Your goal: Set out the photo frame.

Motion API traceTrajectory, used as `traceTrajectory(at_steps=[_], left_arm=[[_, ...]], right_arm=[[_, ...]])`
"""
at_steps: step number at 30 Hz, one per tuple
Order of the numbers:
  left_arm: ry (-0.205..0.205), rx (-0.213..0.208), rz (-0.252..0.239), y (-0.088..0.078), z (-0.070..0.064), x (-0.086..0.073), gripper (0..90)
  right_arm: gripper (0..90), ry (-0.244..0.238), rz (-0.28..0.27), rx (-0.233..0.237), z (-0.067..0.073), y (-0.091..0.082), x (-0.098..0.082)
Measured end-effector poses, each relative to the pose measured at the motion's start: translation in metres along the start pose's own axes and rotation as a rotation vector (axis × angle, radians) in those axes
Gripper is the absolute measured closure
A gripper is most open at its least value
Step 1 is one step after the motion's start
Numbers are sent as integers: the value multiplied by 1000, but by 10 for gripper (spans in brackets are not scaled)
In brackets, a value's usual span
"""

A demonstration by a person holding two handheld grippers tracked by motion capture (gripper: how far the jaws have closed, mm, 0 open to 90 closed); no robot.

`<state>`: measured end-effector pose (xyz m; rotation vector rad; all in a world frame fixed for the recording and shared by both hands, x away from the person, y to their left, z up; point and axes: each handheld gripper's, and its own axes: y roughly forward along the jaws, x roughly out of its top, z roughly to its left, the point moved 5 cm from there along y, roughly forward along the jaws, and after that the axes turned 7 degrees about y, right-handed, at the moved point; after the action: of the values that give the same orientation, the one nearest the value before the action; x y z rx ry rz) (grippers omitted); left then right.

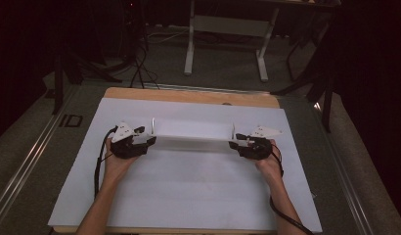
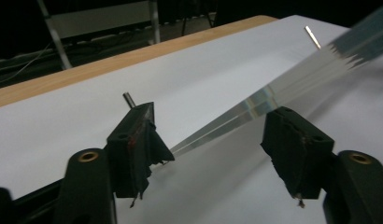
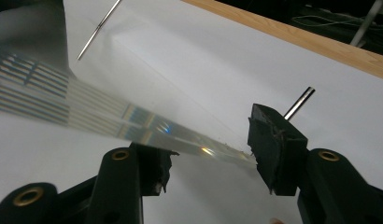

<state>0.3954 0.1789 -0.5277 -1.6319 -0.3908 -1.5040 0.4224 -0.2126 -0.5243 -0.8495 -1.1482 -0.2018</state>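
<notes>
A clear acrylic panel (image 1: 192,132) with metal pins (image 1: 153,124) at its ends lay across the middle of the white counter (image 1: 189,196). The left gripper (image 1: 148,140) and right gripper (image 1: 233,143) flanked it, jaws parted around its end edges, seemingly ready for a level two-handed lift. No writing was legible.

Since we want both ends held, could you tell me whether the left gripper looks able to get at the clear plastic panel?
Probably yes: the left gripper already has the clear plastic panel edge between its open jaws, with nothing in between.
</notes>
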Motion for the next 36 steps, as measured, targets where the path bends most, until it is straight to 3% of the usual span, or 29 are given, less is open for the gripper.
traceTrajectory(at_steps=[5, 15, 20, 27, 36], left_arm=[[-21, -8, -31, 2, 1, 4, 346], [-27, -12, -43, 10, 4, 13, 296], [-47, -27, -59, 16, 2, 15, 338], [-72, -8, -75, 21, 5, 17, 337], [-68, 18, -61, 27, 8, 21, 337]], right_arm=[[501, 14, -8, -5, -1, 1, 2], [513, 36, -21, -15, -5, 2, 7], [514, 44, -35, -28, -5, 3, 9], [528, 53, -63, -59, -7, 3, 11], [547, 40, -66, -100, -8, 5, 15]])
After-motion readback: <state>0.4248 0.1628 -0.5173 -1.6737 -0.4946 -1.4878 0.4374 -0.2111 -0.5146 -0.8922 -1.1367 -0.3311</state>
